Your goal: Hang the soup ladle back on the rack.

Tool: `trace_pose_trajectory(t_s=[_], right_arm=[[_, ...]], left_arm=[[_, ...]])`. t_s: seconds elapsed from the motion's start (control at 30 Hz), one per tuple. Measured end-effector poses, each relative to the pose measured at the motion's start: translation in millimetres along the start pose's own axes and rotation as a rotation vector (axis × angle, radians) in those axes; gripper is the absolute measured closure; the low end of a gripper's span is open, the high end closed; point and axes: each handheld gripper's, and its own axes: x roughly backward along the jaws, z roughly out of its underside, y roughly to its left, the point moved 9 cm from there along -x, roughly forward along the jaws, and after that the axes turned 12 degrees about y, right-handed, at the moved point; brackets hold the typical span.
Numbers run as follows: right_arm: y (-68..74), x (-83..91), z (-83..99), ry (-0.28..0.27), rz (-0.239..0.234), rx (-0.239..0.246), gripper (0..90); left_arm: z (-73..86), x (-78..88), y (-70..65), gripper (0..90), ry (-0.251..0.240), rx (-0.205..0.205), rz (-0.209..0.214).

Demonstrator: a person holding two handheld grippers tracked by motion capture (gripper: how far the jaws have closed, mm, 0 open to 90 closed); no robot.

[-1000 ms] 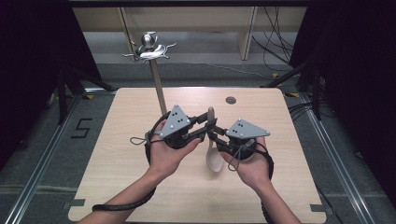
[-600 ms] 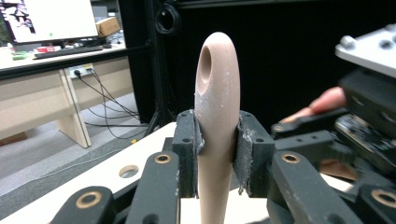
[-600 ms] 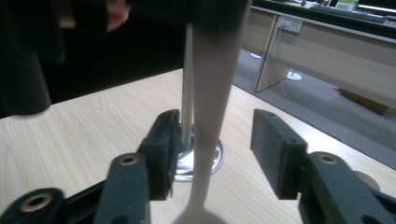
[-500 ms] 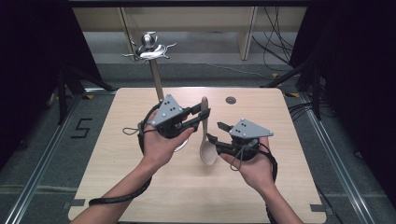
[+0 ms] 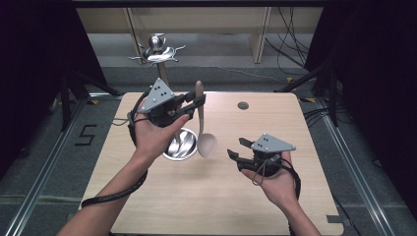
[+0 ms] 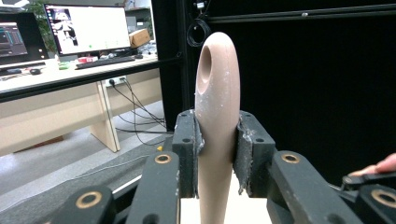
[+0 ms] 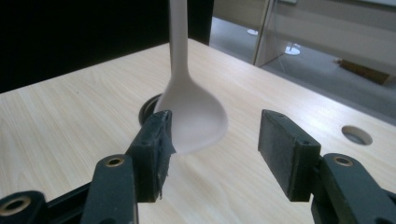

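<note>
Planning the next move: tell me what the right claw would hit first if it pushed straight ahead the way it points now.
Probably the bowl of the pale ladle, which hangs dead ahead between the open jaws of the right claw. The left claw holds the ladle by its handle. How far off it hangs is unclear.

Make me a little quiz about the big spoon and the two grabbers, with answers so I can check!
1. True or false: the left gripper is clamped on the handle of the ladle.
2. What stands on the table right beside the ladle's scoop: A a metal bowl, B a glass, C a plate?
3. Fill in: the jaws of the right gripper stand ____, with nothing gripped.

Key
1. True: its pads press on both sides of the handle.
2. A.
3. Open: they have just been opening, and the ladle hangs beyond them.
</note>
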Motion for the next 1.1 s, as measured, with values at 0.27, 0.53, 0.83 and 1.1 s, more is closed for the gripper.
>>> trace_pose_trajectory(t_s=[0.27, 0.53, 0.83, 1.1], right_arm=[[-5.7, -4.0, 13.3, 0.017, 0.007, -0.023, 44.7], [-4.7, -7.1, 15.8, 0.023, -0.003, -0.045, 44.4], [-7.1, -8.4, 15.9, 0.031, 0.003, -0.018, 44.0], [-5.5, -8.6, 16.5, 0.039, -0.009, -0.030, 43.8]], left_arm=[[-5.9, 2.5, 10.6, 71.4, 0.003, 0.010, -0.015], [-12.0, 4.2, 18.2, 71.4, 0.003, 0.030, -0.016], [-22.3, 7.5, 30.7, 71.4, -0.010, 0.044, -0.041], [-25.5, 7.2, 36.0, 71.4, -0.007, 0.053, -0.055]])
